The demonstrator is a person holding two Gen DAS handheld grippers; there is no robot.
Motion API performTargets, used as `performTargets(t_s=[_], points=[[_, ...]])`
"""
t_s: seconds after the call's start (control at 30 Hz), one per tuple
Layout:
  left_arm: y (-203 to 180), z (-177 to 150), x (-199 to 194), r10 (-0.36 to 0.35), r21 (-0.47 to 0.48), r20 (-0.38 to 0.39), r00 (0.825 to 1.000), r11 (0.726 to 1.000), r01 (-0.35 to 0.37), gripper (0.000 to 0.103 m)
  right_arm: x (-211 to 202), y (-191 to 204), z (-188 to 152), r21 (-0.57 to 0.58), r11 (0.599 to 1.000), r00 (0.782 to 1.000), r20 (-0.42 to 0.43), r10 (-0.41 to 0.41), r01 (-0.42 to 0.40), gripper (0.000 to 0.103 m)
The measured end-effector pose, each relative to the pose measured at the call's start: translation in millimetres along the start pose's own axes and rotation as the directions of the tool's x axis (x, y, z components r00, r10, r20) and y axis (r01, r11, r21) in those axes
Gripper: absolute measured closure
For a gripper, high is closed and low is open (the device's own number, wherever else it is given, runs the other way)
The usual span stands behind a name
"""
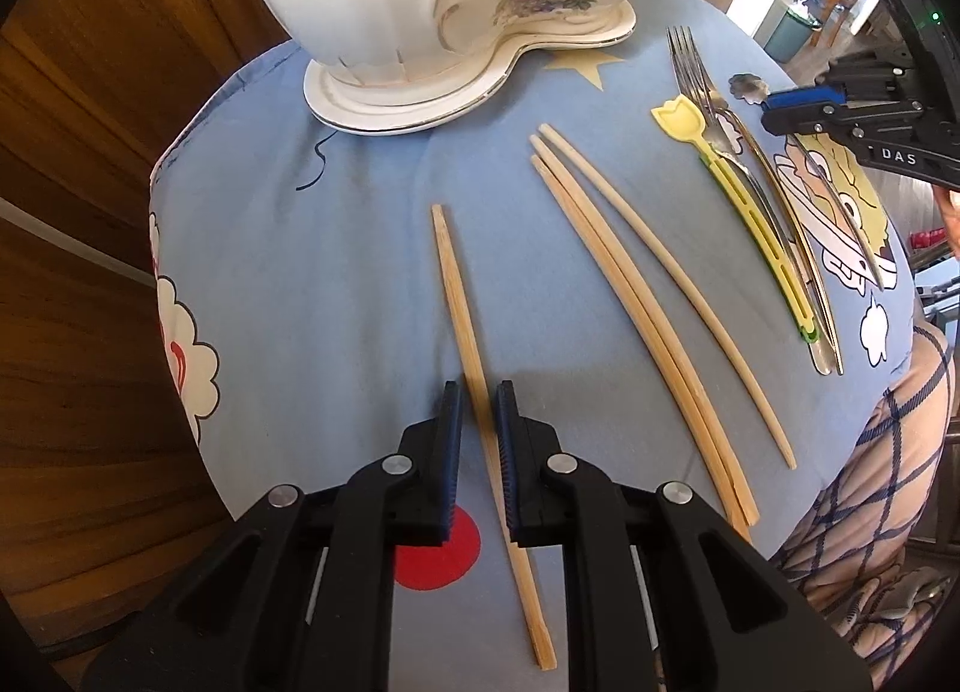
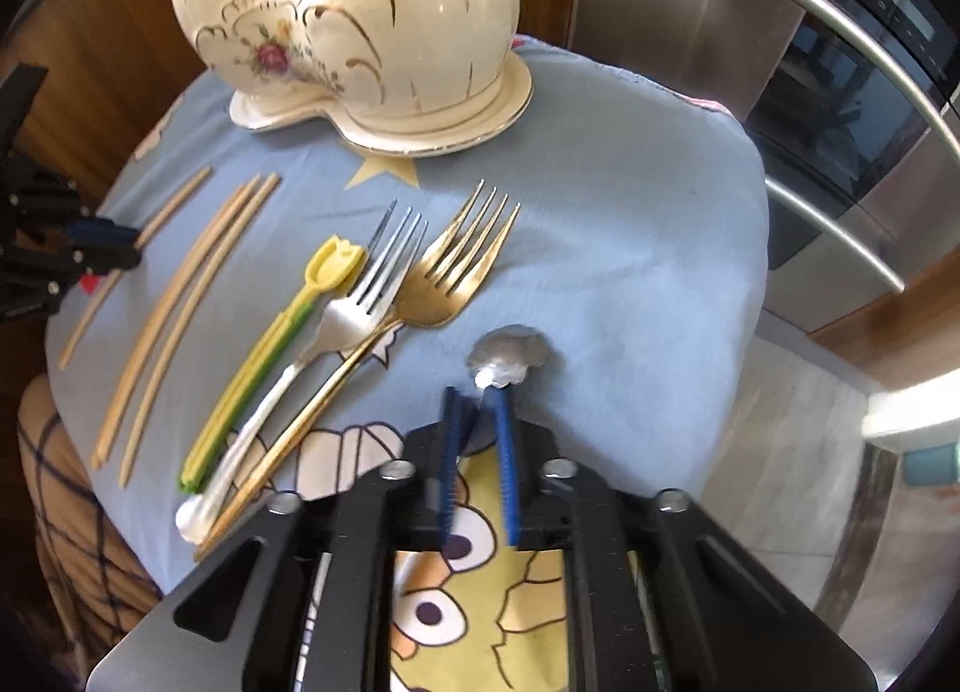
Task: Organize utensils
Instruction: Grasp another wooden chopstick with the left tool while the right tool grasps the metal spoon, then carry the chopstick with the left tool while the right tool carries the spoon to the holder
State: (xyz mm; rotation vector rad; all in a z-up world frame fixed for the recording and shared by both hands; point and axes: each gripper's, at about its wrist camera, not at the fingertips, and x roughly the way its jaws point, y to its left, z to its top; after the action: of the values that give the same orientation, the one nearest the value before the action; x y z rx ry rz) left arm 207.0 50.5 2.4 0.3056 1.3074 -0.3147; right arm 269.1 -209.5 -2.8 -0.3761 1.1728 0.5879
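Note:
A single bamboo chopstick (image 1: 456, 296) runs between the pads of my left gripper (image 1: 479, 392), which is shut on it low over the blue cloth (image 1: 300, 272). Three more chopsticks (image 1: 630, 296) lie side by side to its right. In the right wrist view my right gripper (image 2: 473, 395) is shut on the neck of a small silver spoon (image 2: 510, 356) with a flower-shaped bowl. Left of it lie a gold fork (image 2: 444, 296), a silver fork (image 2: 360, 314) and a yellow-green tulip-headed utensil (image 2: 288, 326). The left gripper (image 2: 129, 245) shows at the far left.
A cream floral ceramic holder (image 2: 360, 32) stands at the back of the cloth-covered surface. Steel appliance doors with bar handles (image 2: 840, 92) rise on the right, and wooden cabinets (image 1: 72, 212) stand on the left. A person's checked clothing (image 1: 870, 482) is at the near edge.

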Motion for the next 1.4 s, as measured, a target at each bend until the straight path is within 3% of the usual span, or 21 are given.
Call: performTargets(t_s=[0.27, 0.5, 0.67, 0.83, 0.97, 1.1, 1.23, 1.33, 1.4], points=[[20.2, -21.7, 0.0, -0.041, -0.064, 0.057, 0.998, 0.997, 0.045, 0.097, -7.4, -12.6, -7.4, 0.092, 0.992, 0.993, 0.092, 0.075, -0.084, 0.100], [17.7, -17.6, 2.7, -0.025, 0.015, -0.055, 0.998, 1.000, 0.026, 0.097, -16.4, -13.0, -14.7, 0.088, 0.989, 0.988, 0.114, 0.109, -0.119, 0.100], [15.1, -10.6, 3.1, -0.014, 0.029, -0.084, 0.996, 0.999, 0.016, 0.097, -32.1, -14.1, -18.1, 0.086, 0.986, 0.977, 0.171, 0.125, -0.141, 0.100], [19.5, -17.2, -0.6, -0.024, -0.011, -0.015, 1.000, 1.000, 0.024, 0.097, -54.7, -9.6, -19.9, 0.073, 0.985, 0.959, 0.248, 0.135, -0.158, 0.100], [26.5, -28.9, -24.7, -0.034, -0.069, 0.134, 0.990, 0.997, 0.043, 0.097, -74.8, -7.0, -20.9, 0.066, 0.989, 0.940, 0.323, 0.105, -0.133, 0.100], [30.0, -37.1, -58.4, -0.047, -0.114, 0.345, 0.937, 0.989, 0.091, 0.097, -92.0, -7.0, -21.7, 0.071, 0.992, 0.913, 0.403, 0.065, -0.102, 0.100], [28.1, -40.6, -83.9, -0.025, -0.154, 0.543, 0.839, 0.980, 0.128, 0.097, -107.8, -8.6, -20.5, 0.086, 0.990, 0.880, 0.472, 0.060, -0.114, 0.100], [22.5, -36.8, -95.3, 0.005, -0.177, 0.643, 0.766, 0.974, 0.142, 0.097, -121.3, -3.2, -19.4, 0.078, 0.993, 0.851, 0.524, 0.035, -0.089, 0.100], [16.3, -32.3, -97.6, 0.018, -0.190, 0.685, 0.729, 0.970, 0.154, 0.097, -130.6, 3.5, -19.2, 0.074, 0.996, 0.827, 0.562, 0.001, -0.052, 0.100]])
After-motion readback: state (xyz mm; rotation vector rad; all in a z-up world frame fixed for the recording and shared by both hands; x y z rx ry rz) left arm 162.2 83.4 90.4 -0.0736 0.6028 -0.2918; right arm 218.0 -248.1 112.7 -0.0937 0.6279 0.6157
